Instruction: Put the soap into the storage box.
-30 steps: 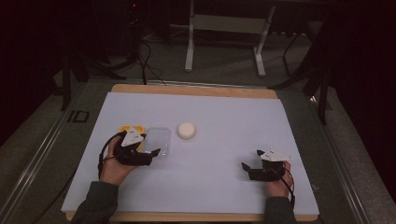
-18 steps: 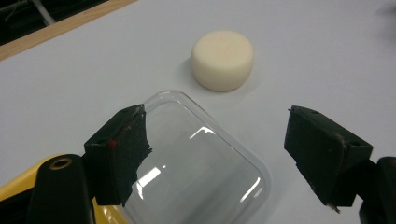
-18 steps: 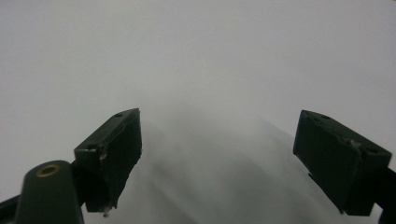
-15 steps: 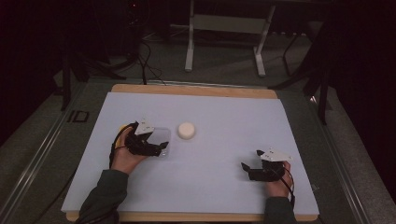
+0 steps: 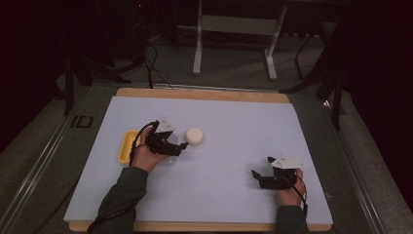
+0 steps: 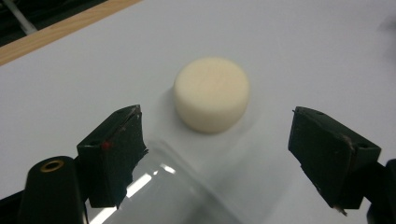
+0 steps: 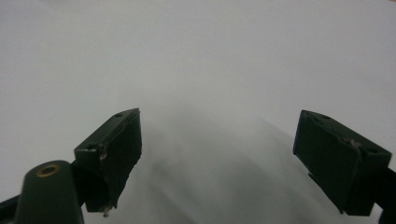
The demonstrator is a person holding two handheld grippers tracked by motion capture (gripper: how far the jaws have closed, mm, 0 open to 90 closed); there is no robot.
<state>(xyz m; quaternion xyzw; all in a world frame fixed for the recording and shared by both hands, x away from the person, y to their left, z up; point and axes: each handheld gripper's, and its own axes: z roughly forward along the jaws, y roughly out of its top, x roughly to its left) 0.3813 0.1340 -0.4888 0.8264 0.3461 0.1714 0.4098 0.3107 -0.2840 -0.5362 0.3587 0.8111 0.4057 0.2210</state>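
Observation:
A cream round foam puck (image 5: 195, 136) lies on the white mat (image 5: 243, 122), left of centre. My left gripper (image 5: 181, 145) is open just left of the puck, jaws pointed at it. In the left gripper view the puck (image 6: 212, 93) sits a short way beyond the open left gripper (image 6: 215, 133), untouched. A clear plastic container (image 6: 161, 193) lies under the near jaw, low in that view. A yellow tray (image 5: 127, 146) rests on the mat behind my left hand. My right gripper (image 5: 255, 175) is open at the front right with nothing in it, and its view has the right gripper (image 7: 217, 140) over bare mat.
The mat covers a wooden table whose edge (image 5: 204, 93) runs along the back. Beyond it stand a metal frame's legs (image 5: 197, 48) and cables on a dark floor. A person's sleeves enter from the bottom.
My left hand has moved right, off the yellow tray and over the clear container, and now points at the puck. The right gripper has stayed put.

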